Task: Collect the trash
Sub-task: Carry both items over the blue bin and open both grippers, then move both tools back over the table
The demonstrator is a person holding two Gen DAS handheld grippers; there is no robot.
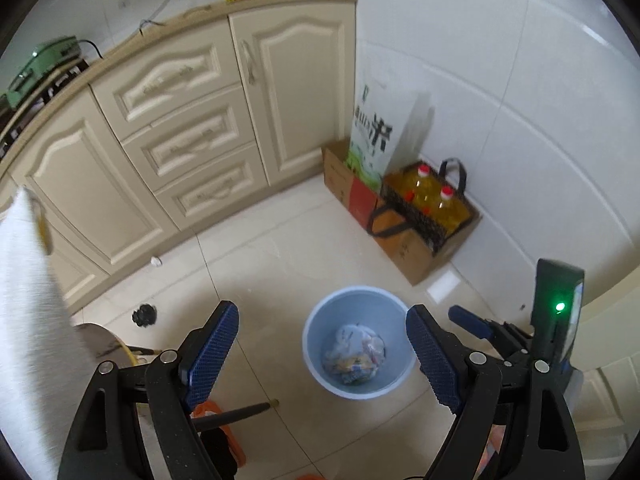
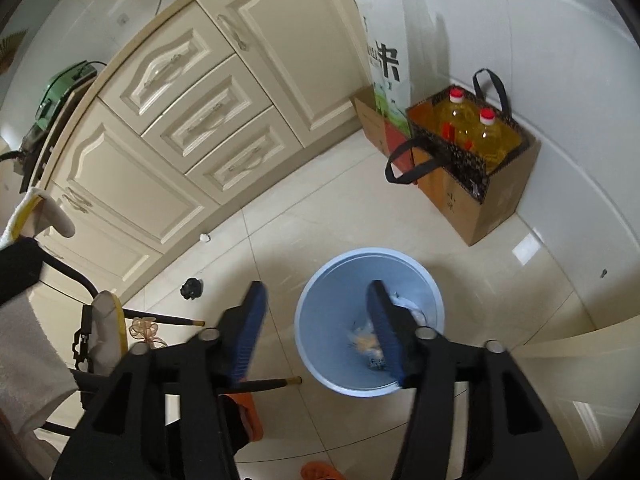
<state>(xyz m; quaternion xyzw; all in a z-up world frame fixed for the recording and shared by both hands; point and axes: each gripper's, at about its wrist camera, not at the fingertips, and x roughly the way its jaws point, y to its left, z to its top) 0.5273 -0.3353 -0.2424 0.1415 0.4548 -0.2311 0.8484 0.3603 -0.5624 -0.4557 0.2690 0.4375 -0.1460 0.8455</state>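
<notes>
Trash point(image 1: 354, 354), a crumpled plastic bag of wrappers, lies at the bottom of the pale blue bin point(image 1: 320, 376) on the tiled floor point(image 1: 280, 248). Left claw point(image 1: 322, 354) and right claw point(image 2: 316, 330) hang above it, both spread wide and holding nothing. A white scrap point(image 1: 156, 261) lies near the cabinet point(image 1: 200, 120); a black clump point(image 1: 144, 315) lies just beyond.

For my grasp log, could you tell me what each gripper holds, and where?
Nothing: left gripper and right gripper are open and empty above the bin.
</notes>
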